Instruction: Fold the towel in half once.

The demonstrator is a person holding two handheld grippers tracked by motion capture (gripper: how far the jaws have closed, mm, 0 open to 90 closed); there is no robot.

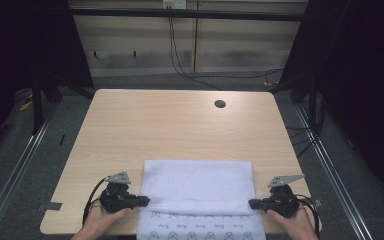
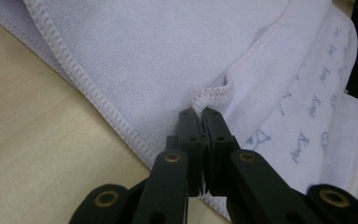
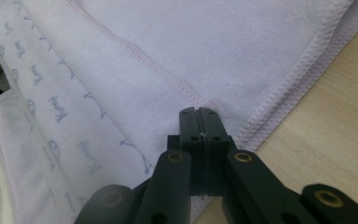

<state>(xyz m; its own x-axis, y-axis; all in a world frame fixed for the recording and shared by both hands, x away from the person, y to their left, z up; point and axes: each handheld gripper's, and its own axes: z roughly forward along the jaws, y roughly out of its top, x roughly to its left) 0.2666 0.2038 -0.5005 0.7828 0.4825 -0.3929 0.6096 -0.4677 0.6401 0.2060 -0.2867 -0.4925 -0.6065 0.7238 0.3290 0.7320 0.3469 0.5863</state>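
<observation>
Towel (image 1: 198, 186) lay folded on counter (image 1: 170, 125), stretched between 2 grippers; left gripper (image 1: 141, 201) fingers clamped on hem corner; right gripper (image 1: 254, 203) fingers pinched opposite corner; paired grips likely kept fold square.

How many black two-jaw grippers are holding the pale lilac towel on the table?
2. The left gripper pinches the pale lilac towel at its left edge, and the right gripper pinches its right edge, both near the front of the light wooden table.
</observation>
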